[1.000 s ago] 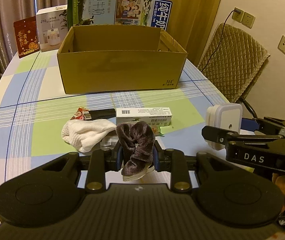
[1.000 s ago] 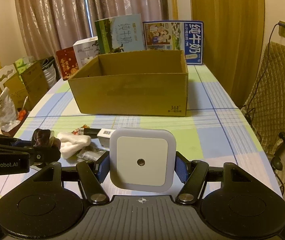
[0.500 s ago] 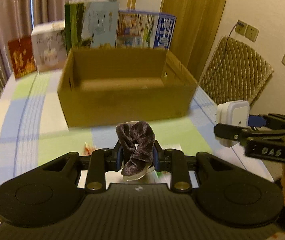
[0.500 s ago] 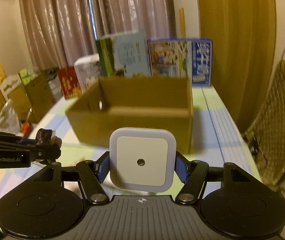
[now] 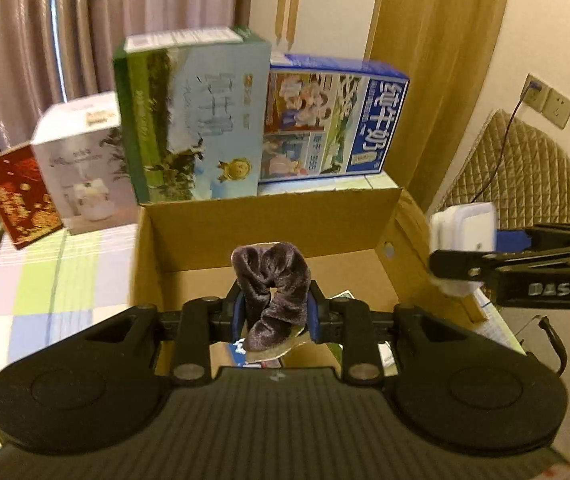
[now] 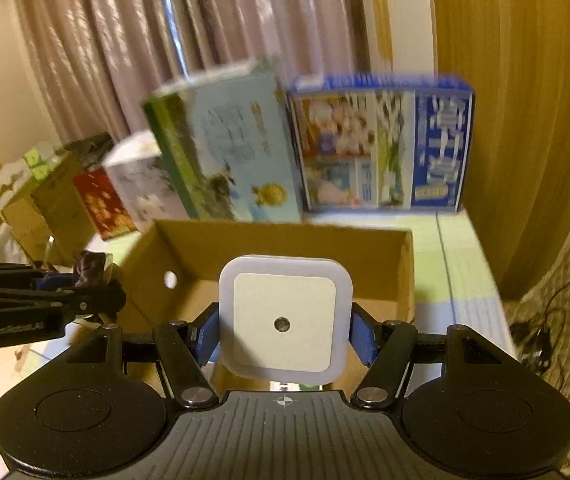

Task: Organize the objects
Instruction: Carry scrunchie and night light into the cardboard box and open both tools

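My left gripper (image 5: 272,312) is shut on a dark brown plush sock (image 5: 273,280), held above the open cardboard box (image 5: 269,220). A white square night light (image 6: 285,320) is clamped in my right gripper (image 6: 285,330), which hovers over the box (image 6: 285,244) near its right side. In the left wrist view the right gripper (image 5: 469,256) shows at the right with the night light (image 5: 465,224). The left gripper (image 6: 89,288) with the sock (image 6: 89,262) appears at the left of the right wrist view.
Behind the box stand a green milk carton box (image 5: 193,120), a blue milk carton box (image 5: 333,120), a white appliance box (image 5: 81,164) and a red box (image 5: 13,196). A quilted chair (image 5: 525,172) stands to the right. The checked tablecloth (image 5: 53,280) spreads to the left.
Both grippers rose from the table and moved forward over the box, still holding the sock and the night light. The loose items on the table dropped out of view.
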The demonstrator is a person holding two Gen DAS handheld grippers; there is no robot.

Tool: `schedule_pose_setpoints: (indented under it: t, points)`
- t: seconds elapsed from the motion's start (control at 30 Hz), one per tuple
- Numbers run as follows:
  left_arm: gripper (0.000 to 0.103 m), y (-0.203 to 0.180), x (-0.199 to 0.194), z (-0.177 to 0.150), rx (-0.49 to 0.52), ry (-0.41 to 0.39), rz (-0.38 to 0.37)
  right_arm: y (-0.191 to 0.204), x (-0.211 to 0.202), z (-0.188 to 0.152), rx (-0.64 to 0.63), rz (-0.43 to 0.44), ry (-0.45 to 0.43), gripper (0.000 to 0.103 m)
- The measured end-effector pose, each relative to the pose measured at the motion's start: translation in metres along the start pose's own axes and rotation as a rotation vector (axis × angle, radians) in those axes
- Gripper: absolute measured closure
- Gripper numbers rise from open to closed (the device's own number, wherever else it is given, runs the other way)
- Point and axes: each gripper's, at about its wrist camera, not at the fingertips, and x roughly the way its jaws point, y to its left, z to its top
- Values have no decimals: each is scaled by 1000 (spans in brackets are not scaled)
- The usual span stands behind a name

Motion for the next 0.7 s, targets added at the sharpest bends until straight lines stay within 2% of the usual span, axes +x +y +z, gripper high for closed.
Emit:
schedule_pose_setpoints:
  t: [0.13,0.33,0.37,0.4,0.47,0.7]
  points:
    - [77,2,37,1,-4,46,-9,-17,35,3,43,-12,57,40]
    - [75,-2,82,-3,-7,105,-30,-34,61,3,77,-20,91,40]
    - [71,-3,87,-3,-9,111,-37,-34,63,3,77,-22,94,40]
    - [57,-4,92,-4,-14,112,-44,-35,66,4,78,-23,98,40]
    - [43,-5,96,-5,-26,106,-37,-37,71,4,87,-26,104,40]
    - [43,-1,84,-5,-27,72,-34,-40,77,4,86,-23,110,40]
